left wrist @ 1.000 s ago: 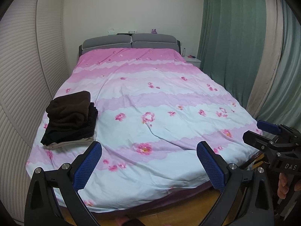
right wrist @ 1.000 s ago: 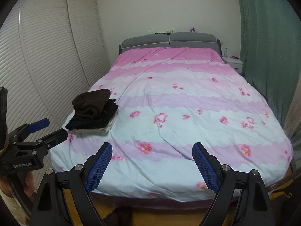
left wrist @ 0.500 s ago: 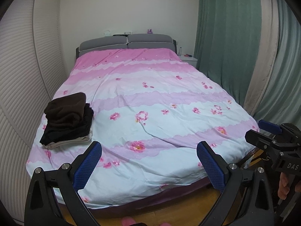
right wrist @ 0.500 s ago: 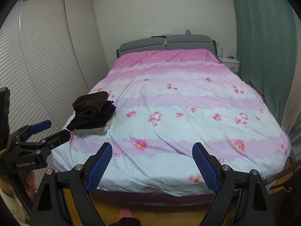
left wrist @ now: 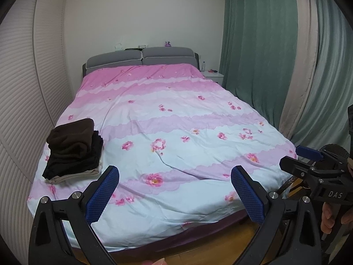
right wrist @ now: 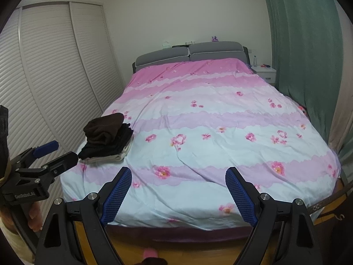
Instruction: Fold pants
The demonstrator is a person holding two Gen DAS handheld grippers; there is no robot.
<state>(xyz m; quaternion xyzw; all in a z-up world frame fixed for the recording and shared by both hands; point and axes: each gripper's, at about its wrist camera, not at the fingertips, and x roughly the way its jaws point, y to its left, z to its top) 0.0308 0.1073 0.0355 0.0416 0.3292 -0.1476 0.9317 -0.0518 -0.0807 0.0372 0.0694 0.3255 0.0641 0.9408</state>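
A stack of folded pants lies on the left side of the bed: a brown pair on top, black ones under it, a beige one at the bottom. The right wrist view shows the same stack. My left gripper stands open over the bed's foot edge, nothing between its blue pads. My right gripper is open too, and empty. Each gripper also shows in the other's view, the right gripper at the right edge and the left gripper at the left edge, both short of the bed.
The pink flowered quilt covers the whole bed. Louvred wardrobe doors run along the left, green curtains along the right. A white nightstand stands by the grey headboard. Wooden floor shows below the bed's foot.
Both grippers have drawn back from the bed: it looks smaller and farther, and more floor shows below it. The pants stack has not moved. Both jaws stay open.
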